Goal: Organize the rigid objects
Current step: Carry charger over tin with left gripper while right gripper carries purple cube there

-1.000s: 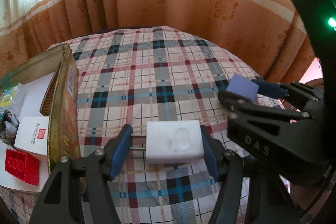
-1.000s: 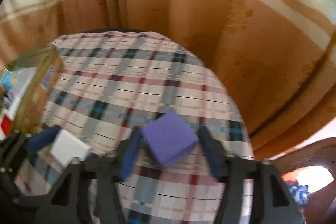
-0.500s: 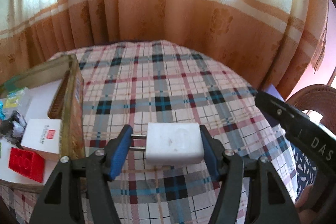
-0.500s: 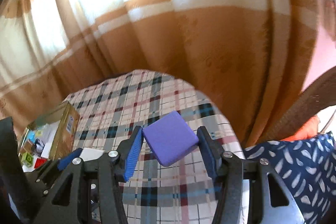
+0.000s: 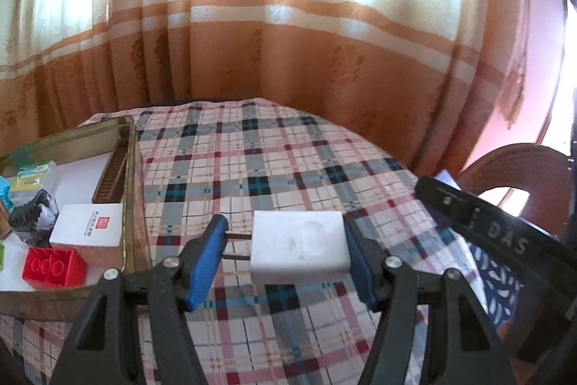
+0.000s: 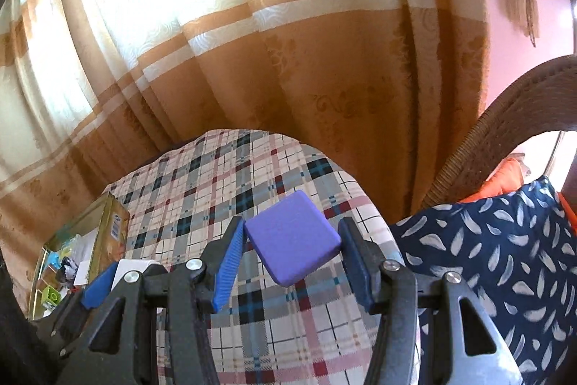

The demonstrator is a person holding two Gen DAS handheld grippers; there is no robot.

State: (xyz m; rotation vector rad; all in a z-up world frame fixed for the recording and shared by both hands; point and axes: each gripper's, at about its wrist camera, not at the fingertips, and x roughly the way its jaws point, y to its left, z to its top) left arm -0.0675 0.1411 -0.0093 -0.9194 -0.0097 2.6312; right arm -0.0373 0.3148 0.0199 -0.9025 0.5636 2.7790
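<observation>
I am holding a white plug adapter (image 5: pixel 300 246) clamped in my left hand-held gripper (image 5: pixel 288 253) above the plaid surface (image 5: pixel 252 161), its prongs pointing left. My right hand-held gripper (image 6: pixel 288 258) is pinching a purple block (image 6: pixel 293 242), tilted cornerwise. Only the left view is showing the gold tray's (image 5: pixel 131 168) red brick (image 5: pixel 53 267).

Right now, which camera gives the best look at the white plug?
The left wrist view: the white plug sits centered and close, clamped in the left hand-held gripper, both prongs showing. The right wrist view catches only a sliver of it at the lower left, behind the blue pads.
</observation>
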